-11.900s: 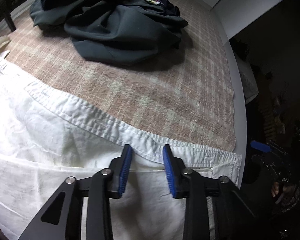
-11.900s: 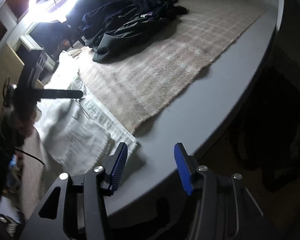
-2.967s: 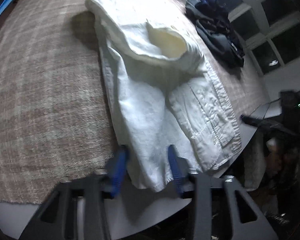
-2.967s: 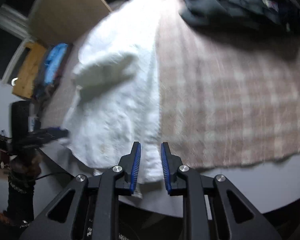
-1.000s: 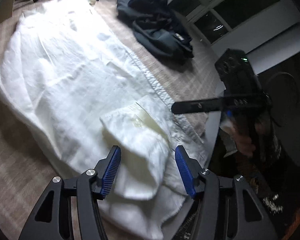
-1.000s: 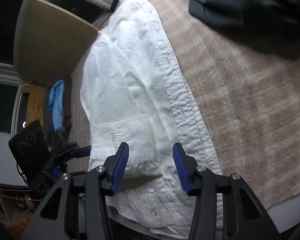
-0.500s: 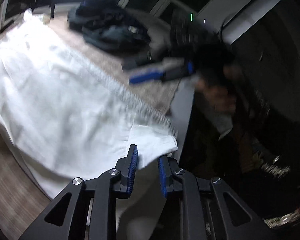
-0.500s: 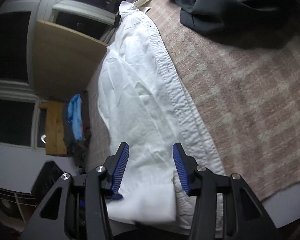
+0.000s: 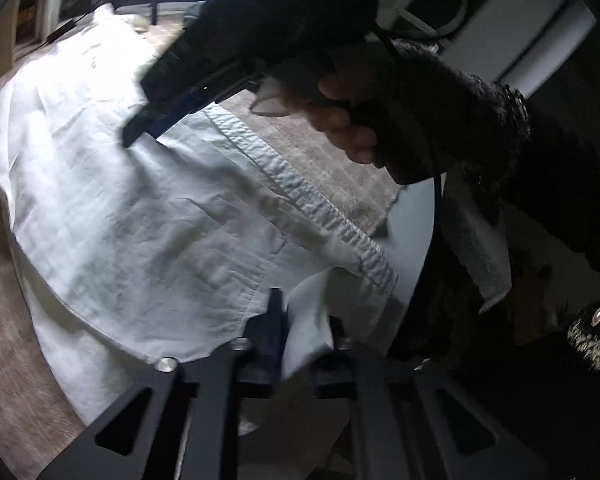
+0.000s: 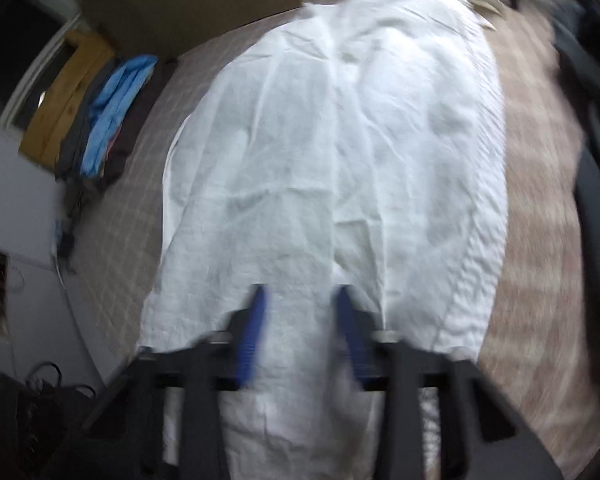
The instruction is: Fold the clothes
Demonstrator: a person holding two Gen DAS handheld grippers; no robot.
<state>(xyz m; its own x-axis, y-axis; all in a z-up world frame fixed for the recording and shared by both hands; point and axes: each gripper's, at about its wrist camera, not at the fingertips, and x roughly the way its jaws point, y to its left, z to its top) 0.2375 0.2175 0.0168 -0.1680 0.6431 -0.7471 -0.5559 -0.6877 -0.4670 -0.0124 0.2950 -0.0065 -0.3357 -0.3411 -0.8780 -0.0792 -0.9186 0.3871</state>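
Note:
A white button shirt [image 9: 148,216] lies spread lengthwise on a plaid cloth, also in the right wrist view [image 10: 340,152]. My left gripper [image 9: 304,336] is shut on a fold of the shirt's hem at the near table edge. My right gripper [image 10: 300,320] is open over the shirt's lower part, cloth between its blue pads without being pinched; the view is blurred. In the left wrist view the right gripper [image 9: 168,108] and the hand holding it hover over the shirt.
The plaid cloth [image 10: 540,208] covers a grey table [image 9: 412,232]. Dark clothes [image 10: 596,64] lie at the right. Blue and dark folded items [image 10: 108,116] sit on a wooden shelf at the left. A beige board stands behind.
The left gripper has closed on the shirt's hem fold and holds it. The right gripper has swung across over the shirt's middle, staying open. Both views are blurred from motion.

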